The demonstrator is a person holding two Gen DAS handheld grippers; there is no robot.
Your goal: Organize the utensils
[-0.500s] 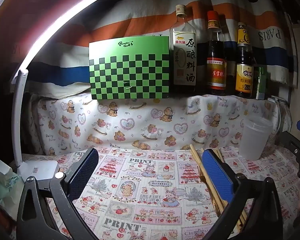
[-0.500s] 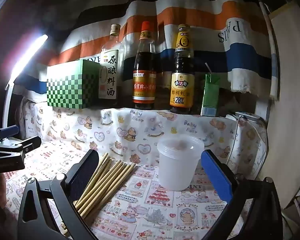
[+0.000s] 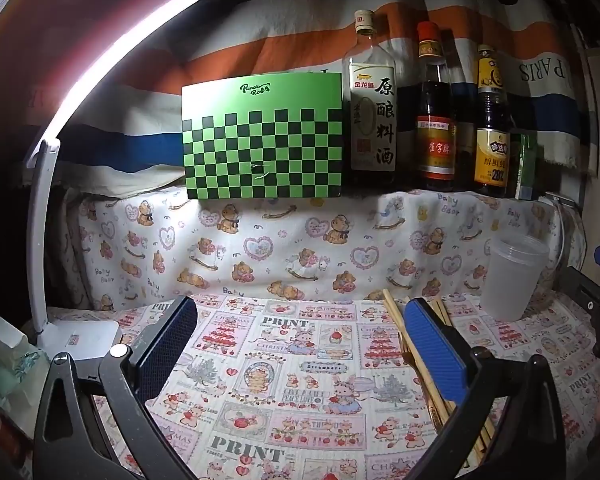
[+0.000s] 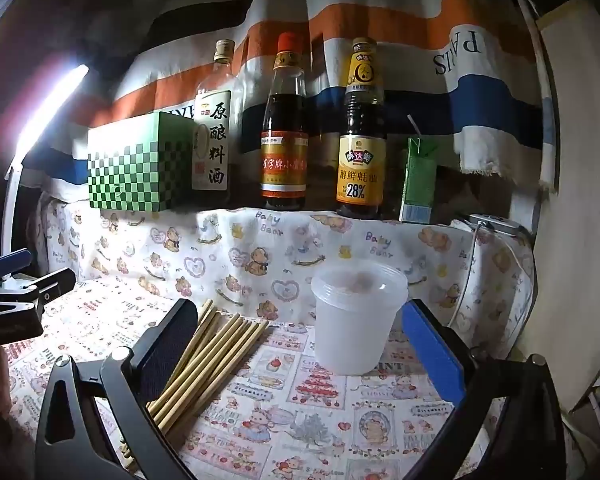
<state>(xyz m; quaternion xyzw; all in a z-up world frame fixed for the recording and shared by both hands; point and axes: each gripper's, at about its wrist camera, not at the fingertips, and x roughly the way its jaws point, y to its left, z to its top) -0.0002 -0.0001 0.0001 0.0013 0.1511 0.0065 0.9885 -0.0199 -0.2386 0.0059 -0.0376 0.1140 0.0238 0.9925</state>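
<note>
Nothing is being held yet: the left gripper and right gripper are being kept fully open. Bamboo chopsticks are lying beside the translucent plastic cup; grasping them is probably being prepared.

Colours and patterns on the cloth-covered table

Lower frame: a pink-and-white patchwork-print tablecloth under pale tan bamboo chopsticks and a frosted translucent white plastic cup. Mid-frame: a cream cloth printed with brown bears and pink hearts. Above: a green box chequered black, and an orange, white, blue and black striped fabric.
</note>
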